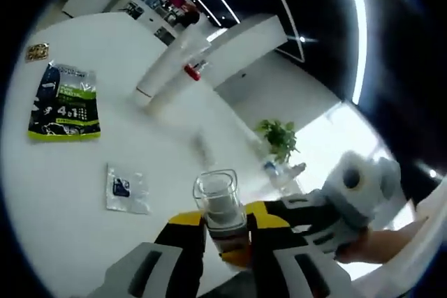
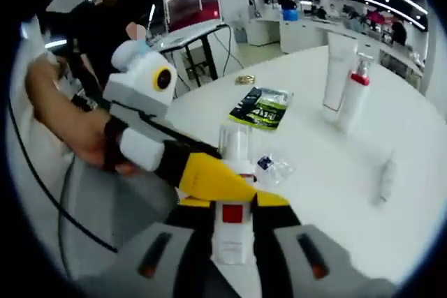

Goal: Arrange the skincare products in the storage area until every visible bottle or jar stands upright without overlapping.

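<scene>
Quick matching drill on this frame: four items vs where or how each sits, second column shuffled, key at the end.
Items
1. pump bottle with clear cap
2. tall white tube
3. green-and-black sachet
4. small clear packet

States
A. lying flat near a small gold packet
B. held between both tools' jaws
C. standing upright beside a red-collared pump bottle
D. lying flat on the table just beyond the left tool

Pairs: 1-B, 2-C, 3-A, 4-D

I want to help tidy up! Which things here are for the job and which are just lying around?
For the job: held bottle, white tube, pump bottle, small lying bottle.

Just lying around: green packet, clear sachet, gold wrapper.
</scene>
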